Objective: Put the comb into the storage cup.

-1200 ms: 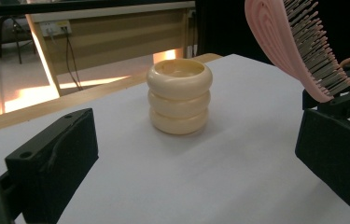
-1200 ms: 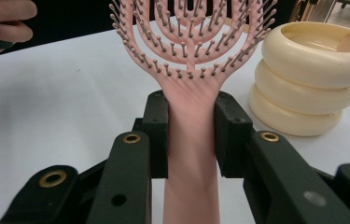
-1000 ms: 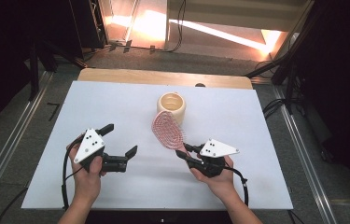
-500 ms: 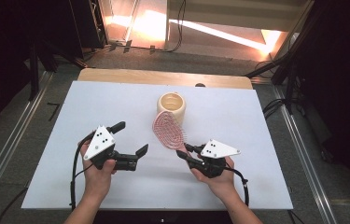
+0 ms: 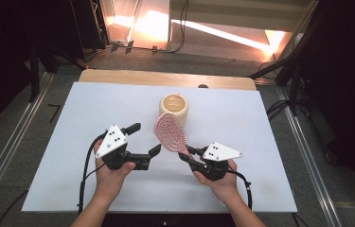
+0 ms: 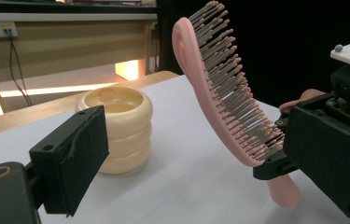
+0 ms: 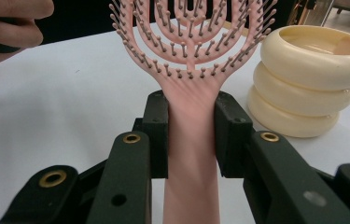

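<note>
A pink hairbrush (image 5: pixel 168 132) stands tilted, head up and away from me, above the white table. My right gripper (image 5: pixel 187 153) is shut on its handle (image 7: pixel 191 140), with a black jaw pressing each side. Just behind the brush stands a cream ribbed cup (image 5: pixel 173 108), also in the left gripper view (image 6: pixel 116 130). To the left of the brush my left gripper (image 5: pixel 143 139) is open. Its jaws have just been closing a little, with nothing between them. In the left gripper view the bristled head (image 6: pixel 224 88) rises just ahead of those jaws.
A white sheet (image 5: pixel 260 118) covers the table, with a bare wooden strip (image 5: pixel 118 75) along the far edge. Metal rails (image 5: pixel 9 151) run down both sides, and cables lie on the floor beyond.
My left gripper has moved right and slightly away from me, closer to the brush. The right gripper and the brush have stayed where they were.
</note>
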Tool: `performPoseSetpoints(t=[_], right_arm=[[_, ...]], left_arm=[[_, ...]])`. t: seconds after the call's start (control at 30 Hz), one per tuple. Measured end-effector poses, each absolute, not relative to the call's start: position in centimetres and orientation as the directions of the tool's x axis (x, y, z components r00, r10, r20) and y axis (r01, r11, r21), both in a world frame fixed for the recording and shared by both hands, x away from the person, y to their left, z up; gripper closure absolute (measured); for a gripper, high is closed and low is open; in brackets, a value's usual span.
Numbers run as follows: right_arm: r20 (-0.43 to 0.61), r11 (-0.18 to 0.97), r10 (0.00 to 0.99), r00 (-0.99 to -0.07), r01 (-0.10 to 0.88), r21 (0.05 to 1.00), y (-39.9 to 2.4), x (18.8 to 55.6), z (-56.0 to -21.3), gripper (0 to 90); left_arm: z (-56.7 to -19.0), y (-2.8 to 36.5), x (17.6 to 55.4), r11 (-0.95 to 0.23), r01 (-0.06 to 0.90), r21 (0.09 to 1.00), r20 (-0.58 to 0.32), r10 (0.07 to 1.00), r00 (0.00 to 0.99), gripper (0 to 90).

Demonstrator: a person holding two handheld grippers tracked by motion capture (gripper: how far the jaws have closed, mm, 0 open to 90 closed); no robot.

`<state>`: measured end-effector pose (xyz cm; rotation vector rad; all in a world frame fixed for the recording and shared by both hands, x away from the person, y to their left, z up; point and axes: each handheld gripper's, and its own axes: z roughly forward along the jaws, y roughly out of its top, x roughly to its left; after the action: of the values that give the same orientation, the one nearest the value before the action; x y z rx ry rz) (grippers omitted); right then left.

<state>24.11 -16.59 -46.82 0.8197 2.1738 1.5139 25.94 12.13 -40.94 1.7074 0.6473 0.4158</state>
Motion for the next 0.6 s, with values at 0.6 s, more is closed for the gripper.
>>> performPoseSetpoints(t=[0.6], right_arm=[[0.017, 0.267, 0.635, -0.773, 0.240, 0.933, -16.2, 23.9, -46.9, 68.0]], left_arm=[[-41.1, 9.5, 26.4, -0.129, 0.277, 0.952, -0.145, 0.605, 0.783, 27.1]])
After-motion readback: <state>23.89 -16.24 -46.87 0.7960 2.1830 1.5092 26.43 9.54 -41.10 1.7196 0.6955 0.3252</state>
